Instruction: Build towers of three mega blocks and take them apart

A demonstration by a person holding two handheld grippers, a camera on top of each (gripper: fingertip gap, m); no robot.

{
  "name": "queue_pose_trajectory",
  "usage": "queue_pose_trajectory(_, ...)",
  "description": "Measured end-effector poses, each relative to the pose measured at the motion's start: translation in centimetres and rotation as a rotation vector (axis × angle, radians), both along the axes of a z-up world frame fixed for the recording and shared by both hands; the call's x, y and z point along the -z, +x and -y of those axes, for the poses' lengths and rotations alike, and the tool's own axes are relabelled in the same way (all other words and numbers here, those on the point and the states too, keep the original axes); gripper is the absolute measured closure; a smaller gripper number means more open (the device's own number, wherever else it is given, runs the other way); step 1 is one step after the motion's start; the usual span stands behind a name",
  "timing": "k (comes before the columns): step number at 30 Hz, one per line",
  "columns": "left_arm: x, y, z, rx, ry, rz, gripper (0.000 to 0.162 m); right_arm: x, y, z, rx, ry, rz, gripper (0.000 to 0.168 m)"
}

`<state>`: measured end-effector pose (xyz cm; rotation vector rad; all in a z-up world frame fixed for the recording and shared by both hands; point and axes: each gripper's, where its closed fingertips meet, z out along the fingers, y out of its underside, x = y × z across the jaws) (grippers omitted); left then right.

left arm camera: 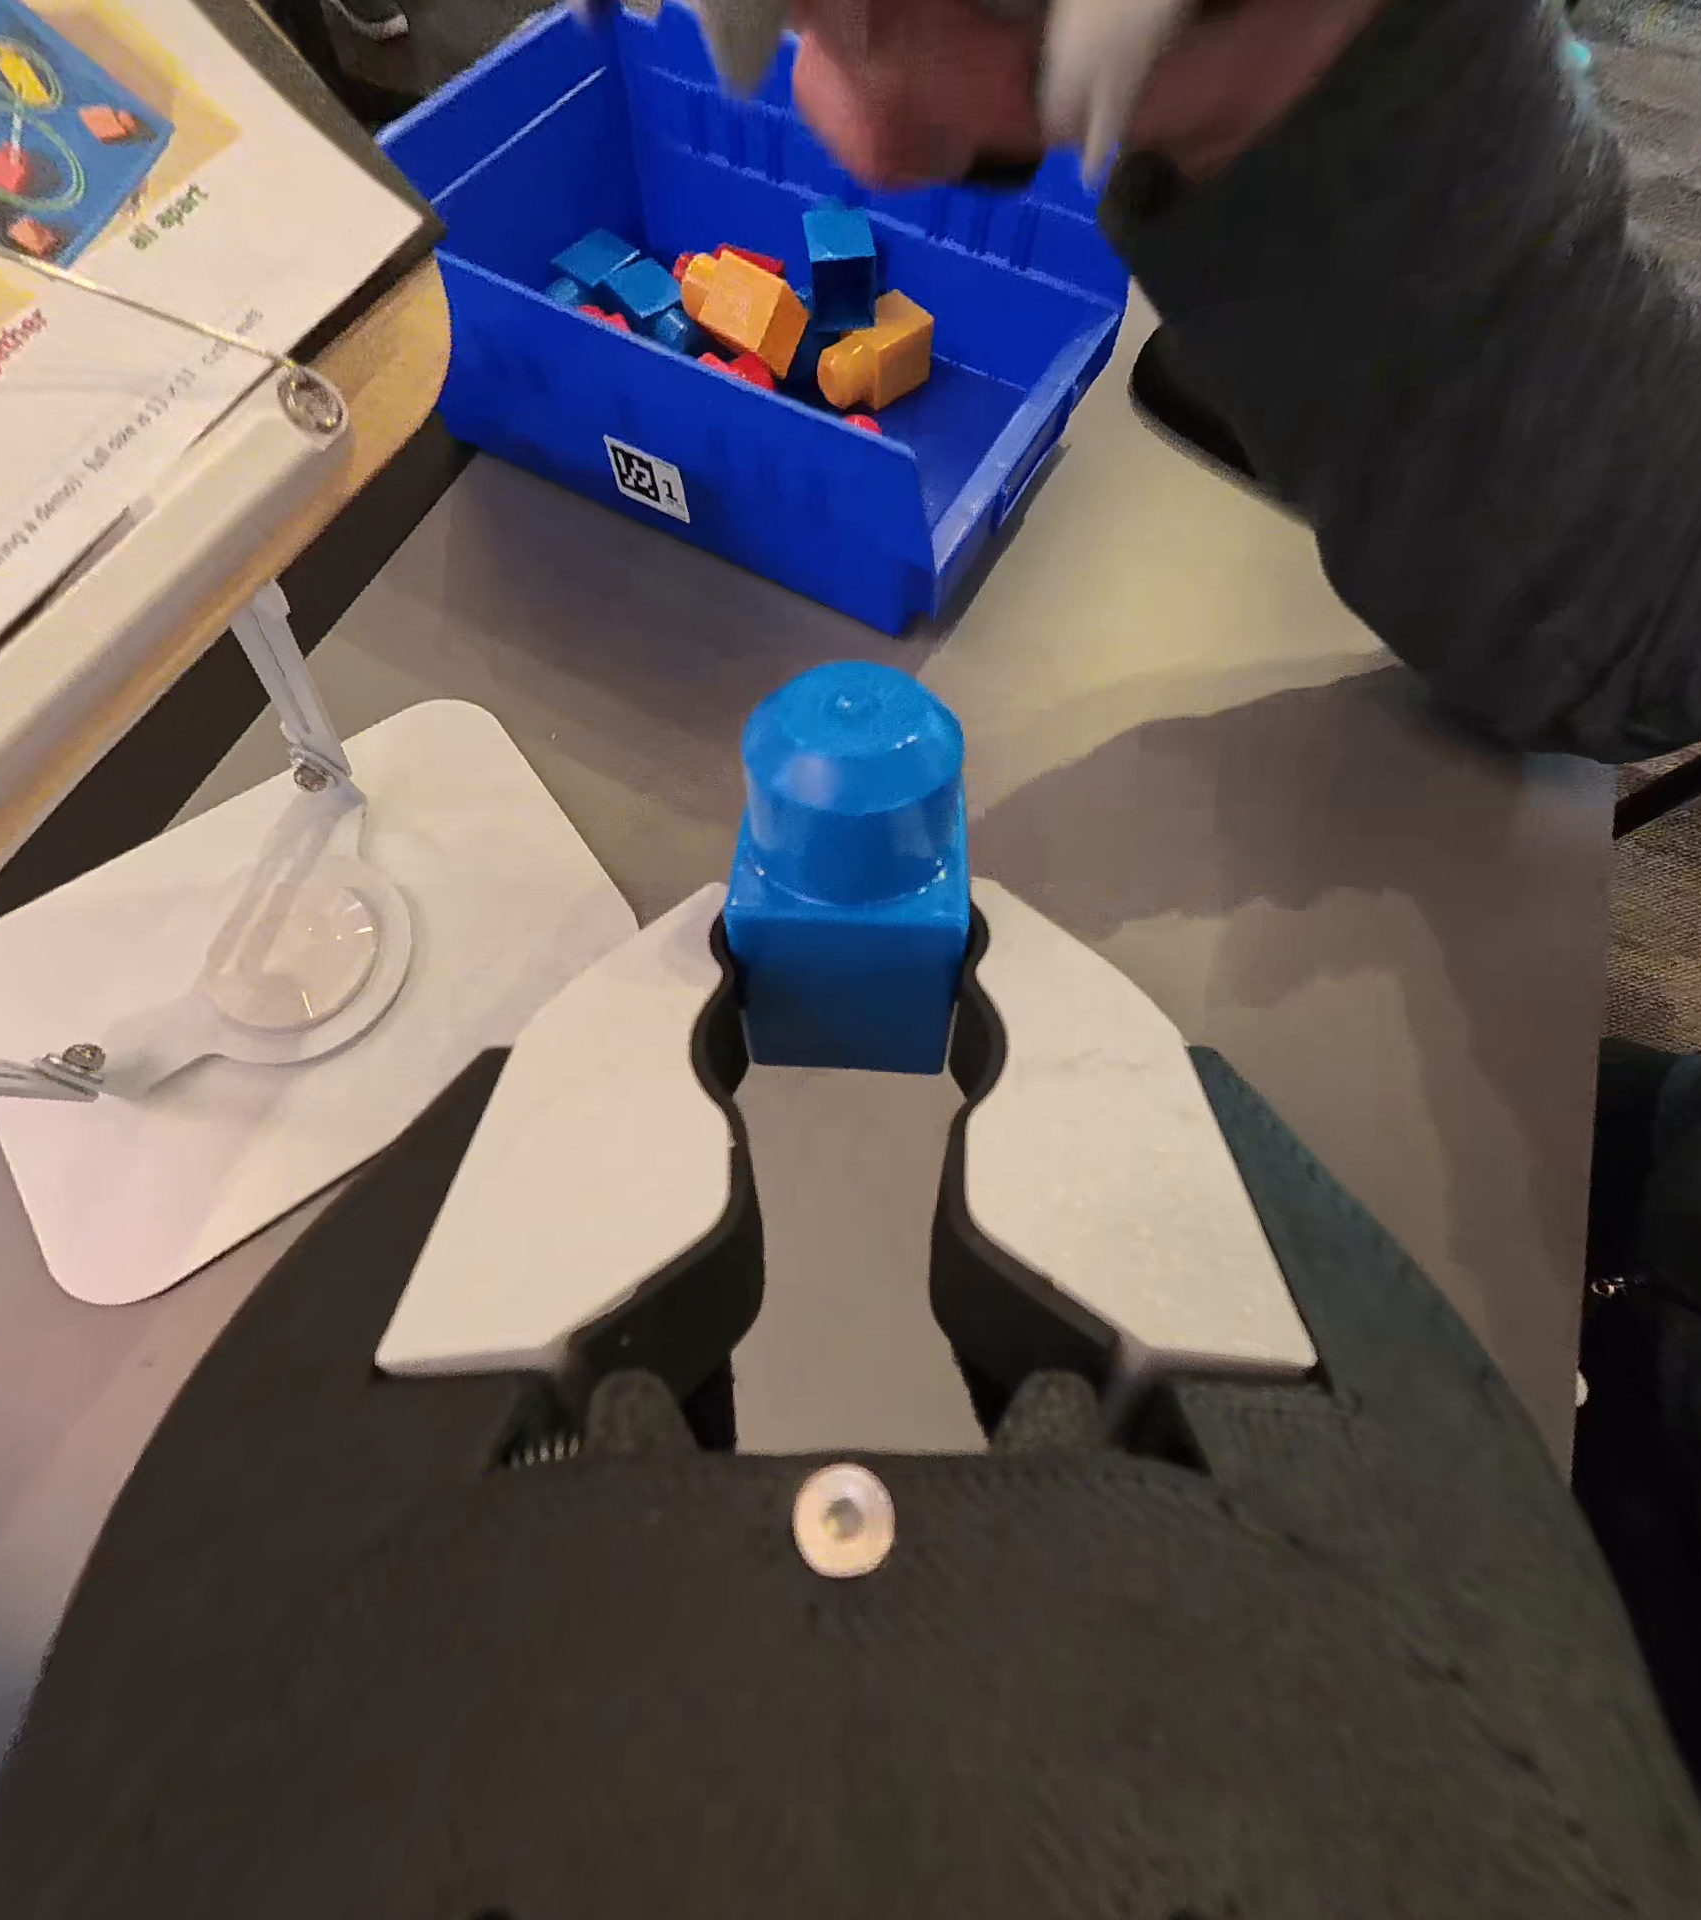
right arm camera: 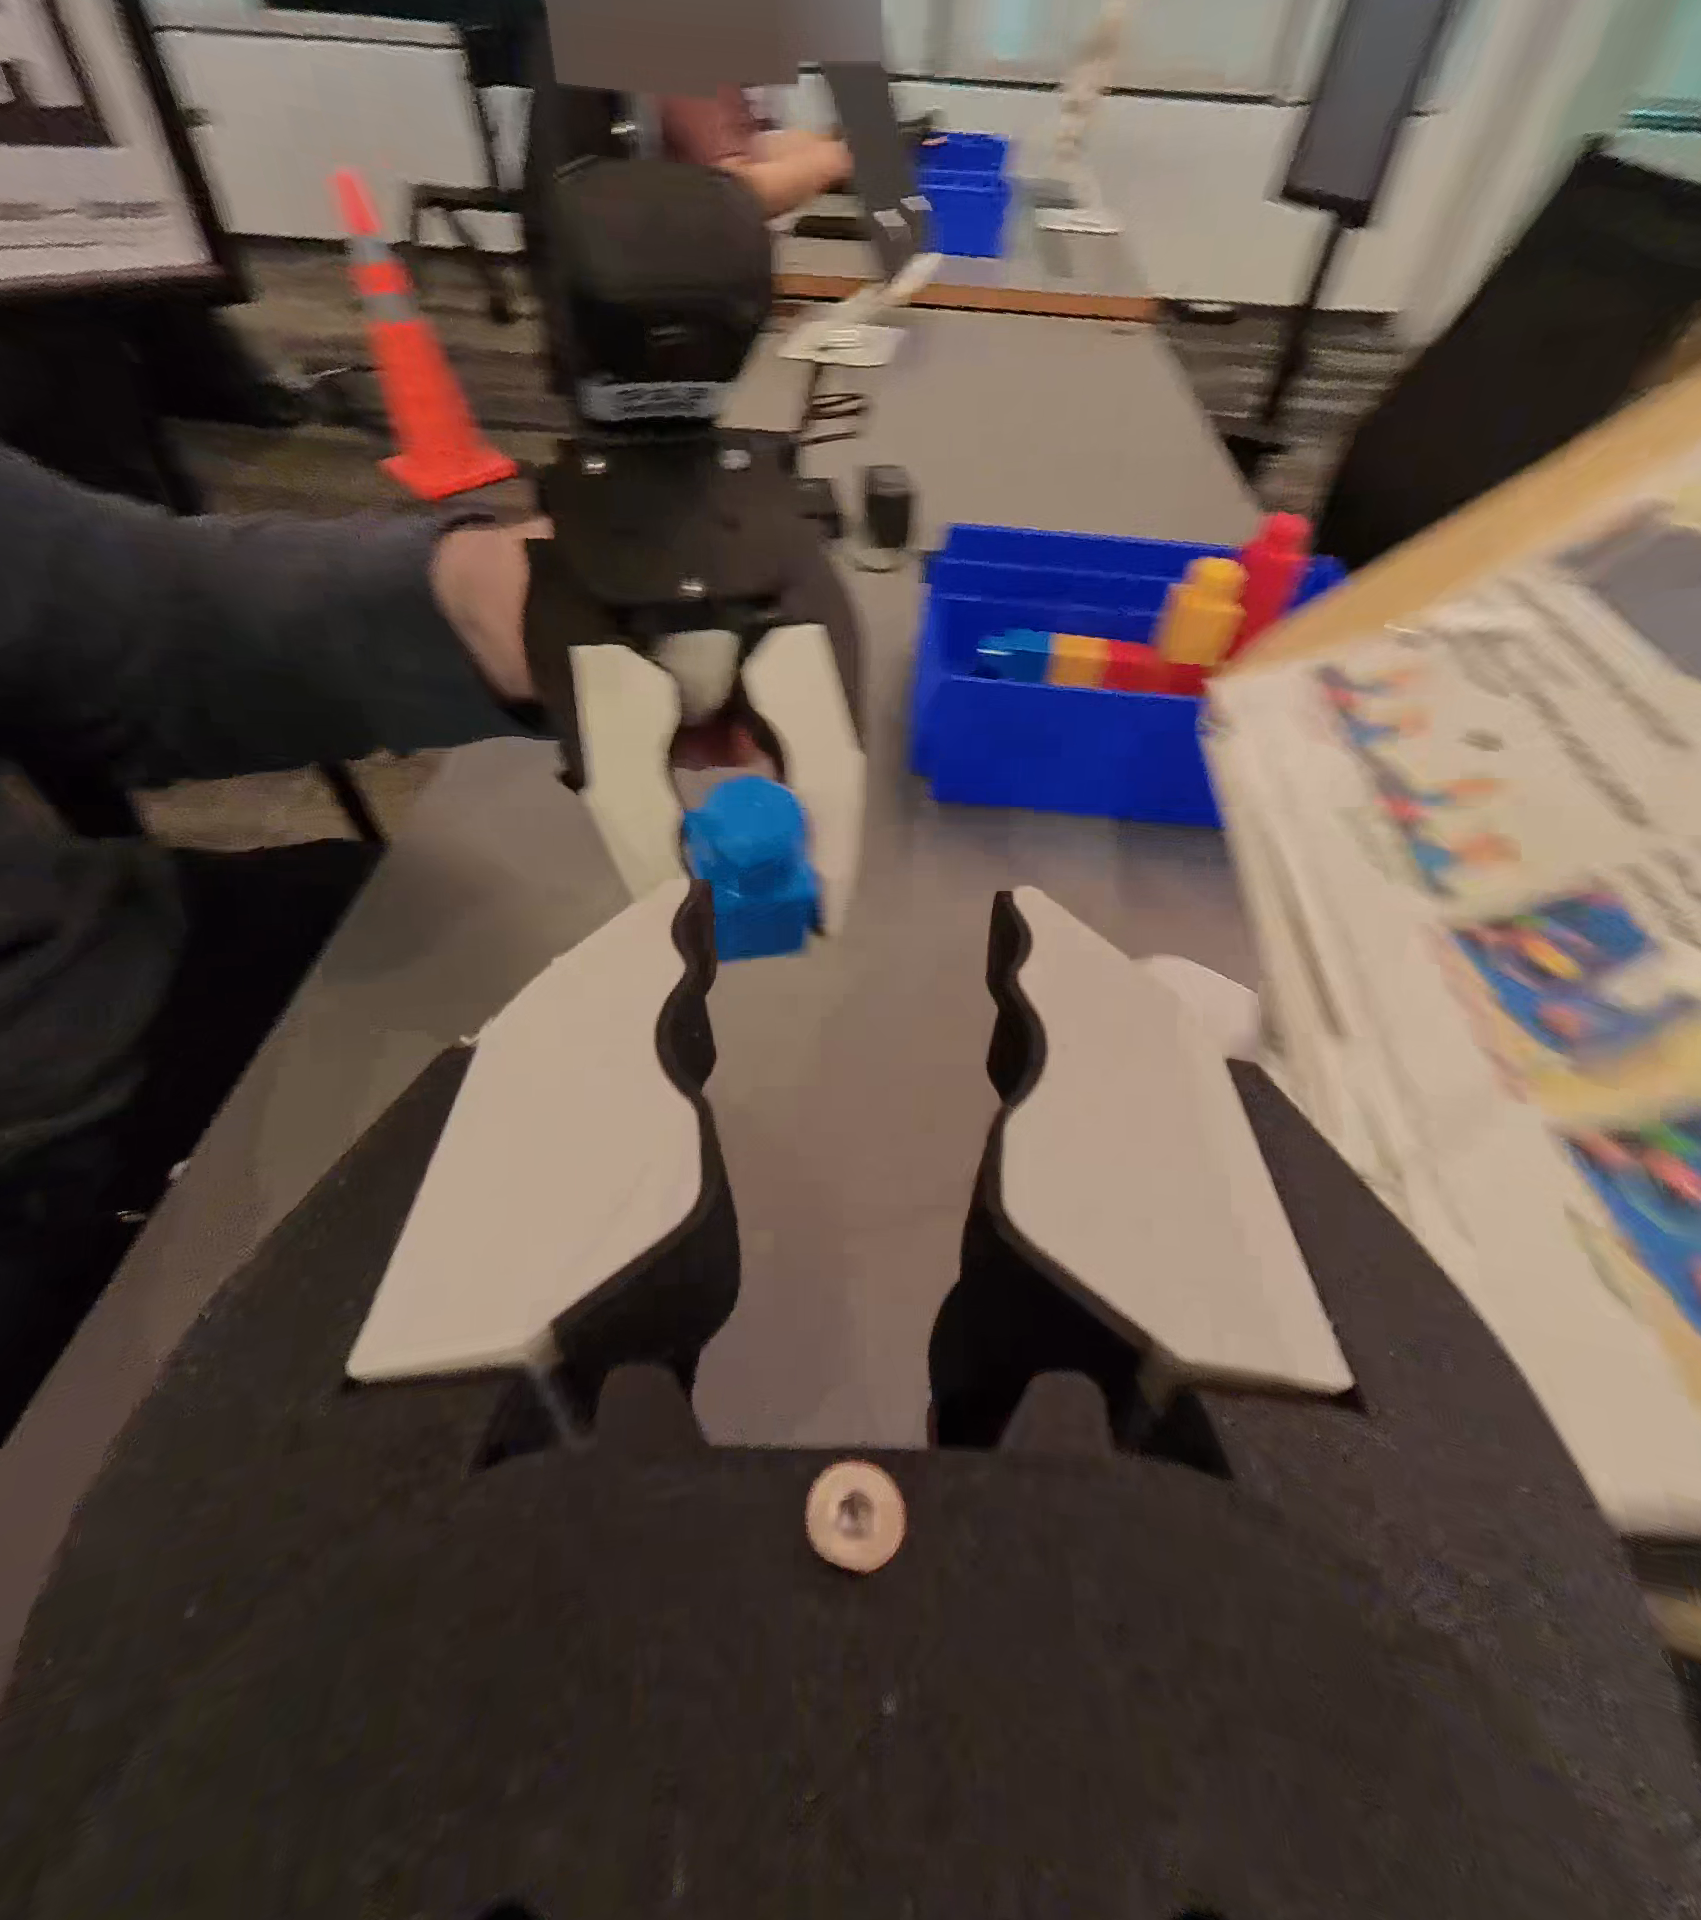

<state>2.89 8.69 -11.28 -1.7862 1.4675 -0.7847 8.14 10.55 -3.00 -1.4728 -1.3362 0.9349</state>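
**One blue block pinched, the other jaws spread**

In the left wrist view, my left gripper fills the lower half of the frame. Its jaws are pinching a single blue block at the centre, stud pointing away from the camera, held above the grey worktop. Beyond it, at upper centre, a blue bin stands on the worktop holding a loose pile of blue, orange and red blocks. A white document stand with printed sheets takes the left side. A dark sleeve crosses the upper right.

In the right wrist view, my right gripper has its jaws spread with only bare worktop between them. The pinched block shows just above its left fingertip, at centre frame. The bin sits at centre right; an orange cone stands blurred at upper left.
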Motion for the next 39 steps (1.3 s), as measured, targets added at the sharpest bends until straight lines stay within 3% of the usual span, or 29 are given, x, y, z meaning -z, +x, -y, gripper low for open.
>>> queue_pose_trajectory(7, -1.3, 0.4, 0.7, 0.022, 0.021, 0.032, 0.126, 3.2, -7.4, 2.6, -0.167, -0.049, 0.046, 0.120)
queue_pose_trajectory(10, -1.2, 0.3, 0.7, 0.025, 0.036, 0.024, 0.126, 3.8, -7.8, 2.9, -0.190, -0.062, 0.065, 0.135)
queue_pose_trajectory(18, -2.5, 0.0, 0.0, -0.011, 0.037, 0.092, 0.124, 2.1, -6.9, 2.2, -0.157, -0.058, -0.008, 0.136)
queue_pose_trajectory(20, -2.7, -0.6, -0.3, -0.033, 0.040, 0.092, 0.122, 0.9, -5.0, 1.3, -0.112, -0.051, -0.039, 0.136)
queue_pose_trajectory(25, -3.0, -2.3, -0.8, -0.065, 0.054, 0.131, 0.162, 0.8, 5.0, -4.7, 0.256, 0.000, 0.031, 0.136)
queue_pose_trajectory(28, -2.8, -3.0, -1.3, -0.091, 0.033, 0.149, 0.162, 3.2, 12.5, -7.6, 0.491, -0.061, 0.131, 0.135)
queue_pose_trajectory(33, -2.1, -4.3, -1.9, -0.129, 0.046, 0.107, 0.162, 6.7, 21.5, -9.8, 0.743, -0.201, 0.145, 0.133)
queue_pose_trajectory(36, -1.6, -5.9, -2.6, -0.182, 0.063, 0.068, 0.162, 8.6, 25.1, -10.8, 0.883, -0.257, 0.182, 0.112)
queue_pose_trajectory(39, -1.6, -8.4, -3.5, -0.252, 0.072, 0.061, 0.162, 8.0, 25.7, -10.8, 0.915, -0.241, 0.164, 0.112)
